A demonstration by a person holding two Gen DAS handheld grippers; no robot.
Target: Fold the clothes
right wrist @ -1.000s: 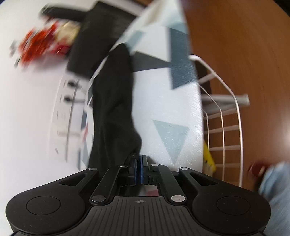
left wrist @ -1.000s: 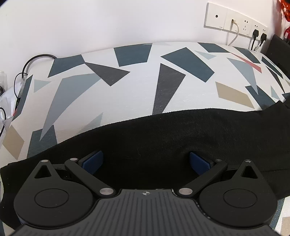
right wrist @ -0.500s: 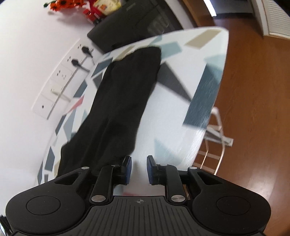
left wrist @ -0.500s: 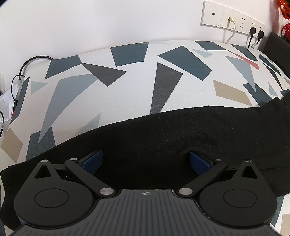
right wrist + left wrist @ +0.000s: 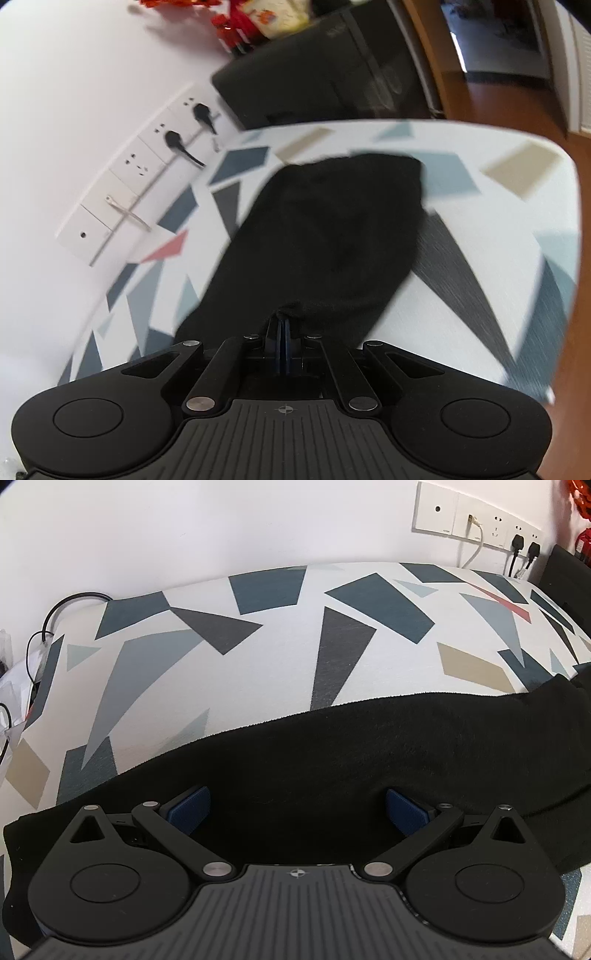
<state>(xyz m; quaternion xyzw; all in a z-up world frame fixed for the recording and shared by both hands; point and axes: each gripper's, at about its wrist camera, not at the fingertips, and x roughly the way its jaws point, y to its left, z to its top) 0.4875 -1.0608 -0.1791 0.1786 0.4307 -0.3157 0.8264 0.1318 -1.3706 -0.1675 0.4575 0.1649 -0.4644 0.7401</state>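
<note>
A long black garment (image 5: pixel 369 760) lies stretched across a table covered in a geometric-print cloth (image 5: pixel 258 664). My left gripper (image 5: pixel 297 808) hovers just over the garment's near part, its blue pads (image 5: pixel 188 808) wide apart, open, with cloth below them but nothing pinched. In the right wrist view the same garment (image 5: pixel 332 236) runs away from me toward the table's far end. My right gripper (image 5: pixel 283 325) sits at its near edge, jaws closing tight together, and a small peak of black fabric is caught at the tips.
Wall sockets with plugs (image 5: pixel 480 520) line the white wall behind the table. A black box (image 5: pixel 325 70) and red items (image 5: pixel 236 22) stand past the far end. Cables (image 5: pixel 55 613) hang at the left end. Brown wooden floor (image 5: pixel 576 332) borders the table's right edge.
The right gripper opened half a second ago, rolled and swung over the garment, and now its jaws are together again on the cloth edge. The left gripper stayed open and still.
</note>
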